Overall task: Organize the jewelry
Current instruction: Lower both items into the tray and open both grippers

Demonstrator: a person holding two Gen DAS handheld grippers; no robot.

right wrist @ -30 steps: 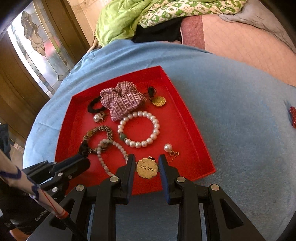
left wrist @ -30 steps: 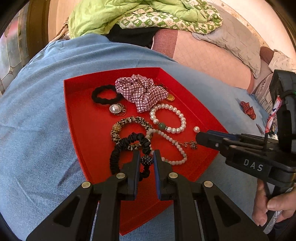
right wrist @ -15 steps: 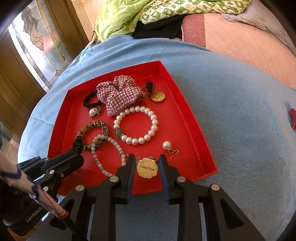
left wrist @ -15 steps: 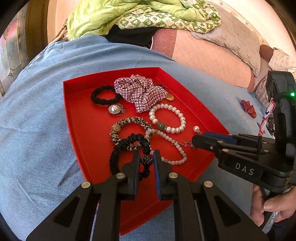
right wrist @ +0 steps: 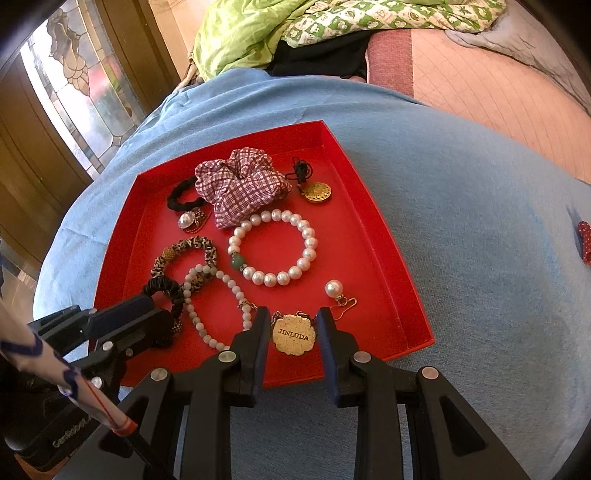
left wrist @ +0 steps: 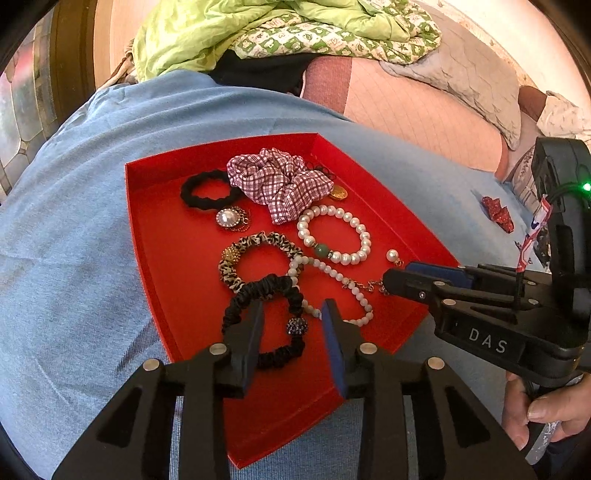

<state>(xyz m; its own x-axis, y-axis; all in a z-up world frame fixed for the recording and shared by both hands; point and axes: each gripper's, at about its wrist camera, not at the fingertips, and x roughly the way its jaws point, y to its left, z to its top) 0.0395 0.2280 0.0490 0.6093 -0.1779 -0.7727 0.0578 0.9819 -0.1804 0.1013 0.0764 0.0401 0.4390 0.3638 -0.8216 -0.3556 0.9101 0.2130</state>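
Observation:
A red tray (left wrist: 155, 229) (right wrist: 373, 236) on a blue cloth holds jewelry and hair ties. My left gripper (left wrist: 291, 317) is open over a black scrunchie with a dark bead (left wrist: 266, 291), which lies loose in the tray. My right gripper (right wrist: 290, 319) has its jaws on either side of a gold JINLUDA tag (right wrist: 293, 336) on a pale bead necklace (right wrist: 236, 291). Also in the tray are a pearl bracelet (right wrist: 273, 247), a leopard hair tie (right wrist: 184, 251), a plaid scrunchie (right wrist: 240, 188), a black hair tie (left wrist: 207, 188), a pearl brooch (left wrist: 227, 218), a pearl earring (right wrist: 334, 288) and a gold pendant (right wrist: 317, 192).
A small red dotted piece (left wrist: 498, 214) lies on the blue cloth right of the tray. Green bedding (left wrist: 258, 33) and a grey pillow (left wrist: 472, 81) lie behind on a pink mattress. A stained-glass door (right wrist: 81, 92) stands at the left.
My left gripper has opened and let go of the black scrunchie's bead; the scrunchie now lies in the tray. My right gripper stays around the gold tag and has eased forward.

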